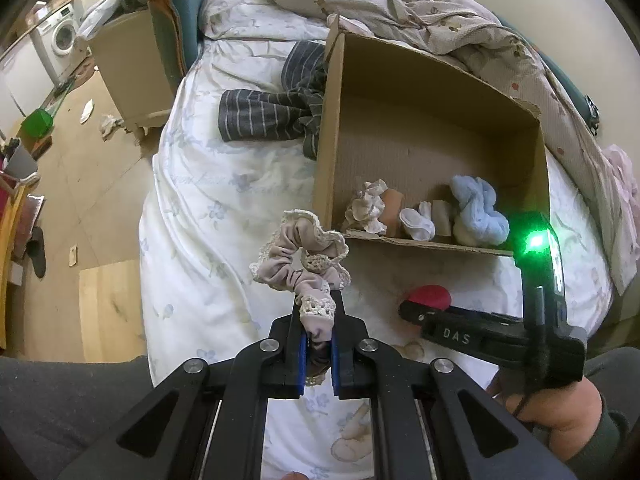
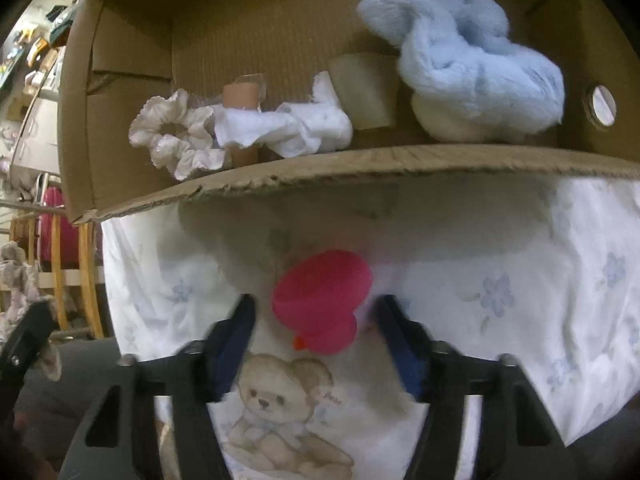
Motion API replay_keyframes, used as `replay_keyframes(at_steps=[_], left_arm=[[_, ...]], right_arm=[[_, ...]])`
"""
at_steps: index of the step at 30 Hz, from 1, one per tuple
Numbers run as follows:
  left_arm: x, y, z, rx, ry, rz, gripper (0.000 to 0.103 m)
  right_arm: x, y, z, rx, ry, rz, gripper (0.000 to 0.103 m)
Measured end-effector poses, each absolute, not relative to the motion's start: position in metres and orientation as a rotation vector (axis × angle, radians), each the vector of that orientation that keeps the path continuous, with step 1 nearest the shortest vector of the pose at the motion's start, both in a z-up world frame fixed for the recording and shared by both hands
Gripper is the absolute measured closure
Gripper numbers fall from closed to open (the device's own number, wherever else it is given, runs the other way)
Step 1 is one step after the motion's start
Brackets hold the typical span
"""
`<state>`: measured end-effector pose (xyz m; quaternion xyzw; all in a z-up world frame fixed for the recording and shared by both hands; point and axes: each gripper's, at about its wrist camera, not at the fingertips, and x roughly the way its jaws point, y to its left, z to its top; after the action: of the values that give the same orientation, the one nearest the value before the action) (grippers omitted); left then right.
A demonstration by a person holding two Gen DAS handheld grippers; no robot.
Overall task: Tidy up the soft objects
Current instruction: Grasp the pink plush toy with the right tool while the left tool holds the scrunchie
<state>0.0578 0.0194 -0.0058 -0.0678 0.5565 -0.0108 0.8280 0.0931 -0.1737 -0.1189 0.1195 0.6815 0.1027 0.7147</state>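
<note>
The left gripper [image 1: 318,312] is clenched on a mauve scrunchie with cream lace trim [image 1: 298,250], which stands up out of the jaws above the white flowered bedsheet [image 1: 192,200], just short of the near corner of the cardboard box [image 1: 340,92]. The scrunchie's lower part is buried between the blue pads, so how much is pinched cannot be made out.

The right gripper [image 2: 316,320] has its jaws spread wide, released, on either side of a red soft object [image 2: 322,304] lying on the sheet over a printed teddy bear [image 2: 272,404]. The fingers are motion-blurred, and whether either one touches the red piece cannot be told. In the left wrist view only the top of this red piece shows behind the right gripper's body.

Along the box's near wall lie a white frilly scrunchie [image 2: 176,136], a crumpled white cloth [image 2: 296,128], a fluffy light blue scrunchie [image 2: 476,76] resting on something cream whose shape is mostly hidden, and a tan roll and an orange-brown cylinder, both partly covered. Beyond the box, a dark striped garment [image 1: 272,112] is cut off by the box's left wall, and a rumpled patterned quilt [image 1: 432,12] lies behind.
</note>
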Motion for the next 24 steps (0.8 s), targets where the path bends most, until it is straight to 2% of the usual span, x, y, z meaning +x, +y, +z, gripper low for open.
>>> replay_keyframes(at_steps=[1,3,16,24], left_arm=[[0.058,0.019,-0.007,-0.138,1.184,-0.021,0.095],[0.058,0.018,-0.008,-0.136,1.189,-0.019,0.095],[0.058,0.016,-0.016,-0.116,1.209,-0.002,0.095],[0.056,0.012,-0.007,-0.115,1.200,-0.024,0.095]], right_arm=[[0.093,-0.173,-0.119,0.254,1.506,0.230,0.061],[0.092,-0.173,-0.116,0.247,1.494,0.237,0.062],[0.060,-0.189,-0.065,0.200,1.429,0.336,0.062],[0.047,-0.222,-0.018,0.247,1.315,0.377,0.062]])
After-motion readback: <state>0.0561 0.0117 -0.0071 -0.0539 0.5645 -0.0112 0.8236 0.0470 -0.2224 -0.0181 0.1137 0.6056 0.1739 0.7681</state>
